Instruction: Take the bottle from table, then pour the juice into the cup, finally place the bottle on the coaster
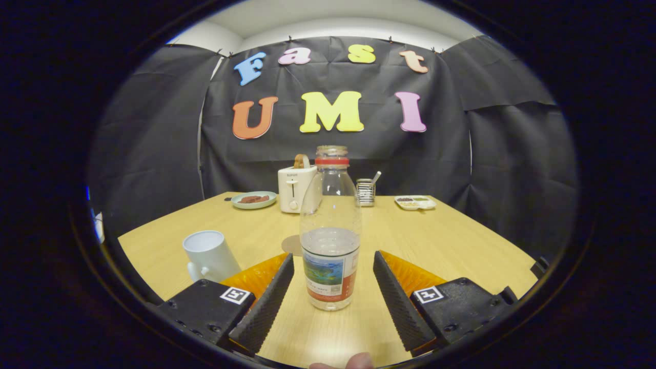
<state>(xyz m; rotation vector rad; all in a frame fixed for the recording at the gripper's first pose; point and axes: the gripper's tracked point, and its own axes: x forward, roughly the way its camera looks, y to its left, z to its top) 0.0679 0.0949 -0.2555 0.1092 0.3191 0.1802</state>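
Two fingers of hand-held gripper spread wide, bottle between, untouched

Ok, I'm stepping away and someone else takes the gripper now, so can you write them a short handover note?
Gripper: open, fingers on either side of the clear plastic bottle with the red neck ring, not touching it.
Bottle: upright on the wooden table, uncapped, partly filled with clear liquid.
White mug: beside the left finger, upright.
Round brown coaster: just behind the bottle.
Done: approach.
Left: grasp, pour into mug, set bottle on coaster.
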